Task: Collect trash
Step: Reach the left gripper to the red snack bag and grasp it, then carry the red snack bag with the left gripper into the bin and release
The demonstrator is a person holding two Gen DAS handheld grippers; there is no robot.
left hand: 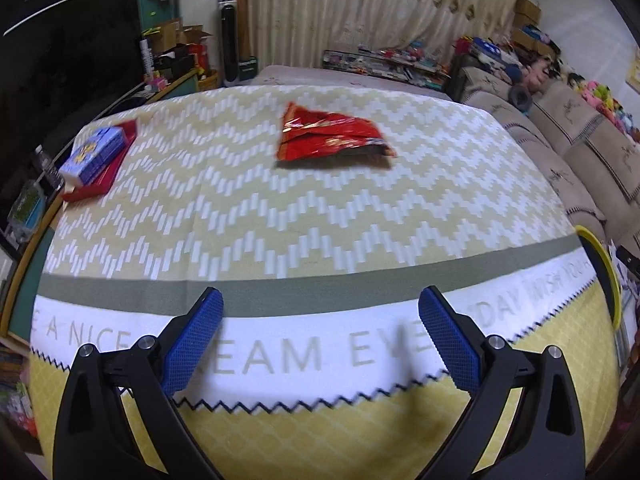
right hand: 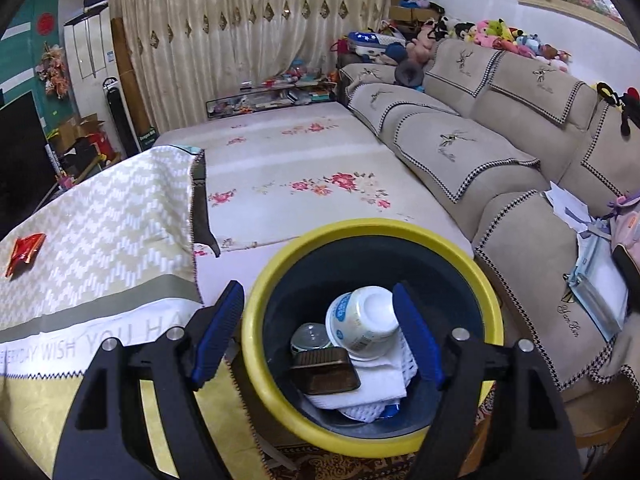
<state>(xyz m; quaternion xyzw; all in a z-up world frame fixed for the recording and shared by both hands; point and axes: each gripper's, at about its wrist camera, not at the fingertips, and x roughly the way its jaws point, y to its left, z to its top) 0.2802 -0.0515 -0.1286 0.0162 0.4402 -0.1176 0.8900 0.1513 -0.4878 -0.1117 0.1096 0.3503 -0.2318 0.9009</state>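
Reading "DREAM", probably, tablecloth (left hand: 256, 354) lettering lies between left tool (left hand: 320, 300) fingers.

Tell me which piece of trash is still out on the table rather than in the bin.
The crumpled red snack wrapper, lying alone on the zigzag tablecloth. The white paper cup, brown tray and white cloth already sit inside the yellow-rimmed bin.
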